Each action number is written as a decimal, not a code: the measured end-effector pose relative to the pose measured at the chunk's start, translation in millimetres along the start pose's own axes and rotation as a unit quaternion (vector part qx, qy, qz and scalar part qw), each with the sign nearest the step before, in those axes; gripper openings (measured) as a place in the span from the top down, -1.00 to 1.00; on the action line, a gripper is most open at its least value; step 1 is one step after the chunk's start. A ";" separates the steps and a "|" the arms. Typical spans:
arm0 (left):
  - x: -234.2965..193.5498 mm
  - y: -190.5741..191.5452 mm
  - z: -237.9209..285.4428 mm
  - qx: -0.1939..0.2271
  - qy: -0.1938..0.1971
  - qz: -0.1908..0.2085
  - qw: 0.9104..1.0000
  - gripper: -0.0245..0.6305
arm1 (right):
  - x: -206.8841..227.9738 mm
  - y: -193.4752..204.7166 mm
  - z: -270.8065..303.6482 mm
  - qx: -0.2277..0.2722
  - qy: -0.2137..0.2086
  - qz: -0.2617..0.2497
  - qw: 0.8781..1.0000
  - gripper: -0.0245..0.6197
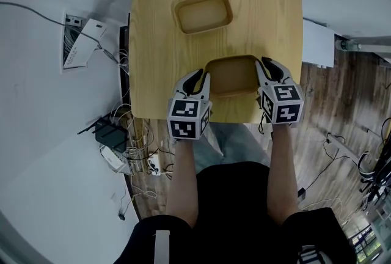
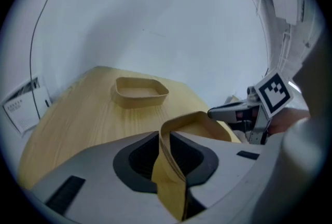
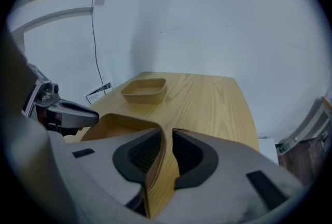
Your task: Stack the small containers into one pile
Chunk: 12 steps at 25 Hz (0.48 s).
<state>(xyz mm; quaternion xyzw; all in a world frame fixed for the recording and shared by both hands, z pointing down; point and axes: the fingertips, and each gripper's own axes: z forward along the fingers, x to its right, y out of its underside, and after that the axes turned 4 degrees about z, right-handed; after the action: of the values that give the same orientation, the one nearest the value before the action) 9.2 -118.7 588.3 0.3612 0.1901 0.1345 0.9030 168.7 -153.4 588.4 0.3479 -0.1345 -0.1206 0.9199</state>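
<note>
Tabletop (image 1: pixel 269 12): empty container (image 1: pixel 203 12); left tongs (image 1: pixel 201 80), right tongs (image 1: pixel 267 71) pinch second container (image 1: pixel 231 75).

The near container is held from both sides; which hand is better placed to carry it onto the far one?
Left, narrowly. Both the left gripper and right gripper are shut on the near container, but the far container sits toward the left side, so probably a shorter carry.

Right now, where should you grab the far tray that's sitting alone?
Probably pinch a short-end wall of the far tray, coming down from above, one jaw inside and one outside. It sits upright, open-topped, with thin raised walls all round.
</note>
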 end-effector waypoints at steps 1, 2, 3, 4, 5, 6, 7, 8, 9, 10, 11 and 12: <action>1.5 1.0 1.3 -0.002 0.009 -0.020 1.000 0.64 | -0.2 3.3 0.1 -0.004 -0.004 0.006 1.000 0.70; 2.3 2.2 2.7 -0.005 0.012 -0.031 0.999 0.49 | -1.0 6.3 0.4 -0.007 -0.010 0.013 1.000 0.70; 2.6 4.3 4.2 -0.011 0.010 -0.032 0.999 0.48 | -2.1 9.3 0.8 -0.010 -0.017 0.019 1.000 0.63; 3.2 7.4 5.9 -0.020 0.006 -0.025 0.999 0.48 | -2.8 13.0 1.5 -0.015 -0.022 0.023 0.999 0.61; 4.1 11.4 7.6 -0.031 0.002 -0.017 0.999 0.48 | -3.2 17.6 2.4 -0.022 -0.025 0.025 0.999 0.61; 5.1 15.7 8.8 -0.040 -0.001 -0.012 0.999 0.48 | -3.7 22.8 3.3 -0.030 -0.027 0.026 0.999 0.61; 6.2 19.3 9.1 -0.046 -0.003 -0.013 0.999 0.48 | -4.6 27.8 3.8 -0.036 -0.028 0.028 0.999 0.61; 7.1 21.6 8.7 -0.048 -0.005 -0.018 0.999 0.52 | -5.5 32.3 3.9 -0.041 -0.031 0.032 0.998 0.61; 8.0 22.5 8.0 -0.048 -0.008 -0.023 0.999 0.61 | -6.3 35.9 3.6 -0.044 -0.033 0.036 0.998 0.61; 8.6 22.8 7.0 -0.048 -0.010 -0.028 0.998 0.62 | -7.1 38.8 3.2 -0.047 -0.035 0.041 0.997 0.61; 8.8 23.1 5.9 -0.049 -0.015 -0.030 0.998 0.64 | -7.9 40.8 2.5 -0.048 -0.036 0.047 0.997 0.61; 8.6 23.4 4.4 -0.050 -0.020 -0.031 0.998 0.67 | -8.6 41.5 1.3 -0.047 -0.037 0.053 0.997 0.63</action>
<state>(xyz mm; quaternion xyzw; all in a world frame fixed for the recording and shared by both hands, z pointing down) 16.3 -101.6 605.5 0.3120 0.1757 0.1085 0.9274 165.5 -121.2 615.8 0.2920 -0.1810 -0.0908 0.9347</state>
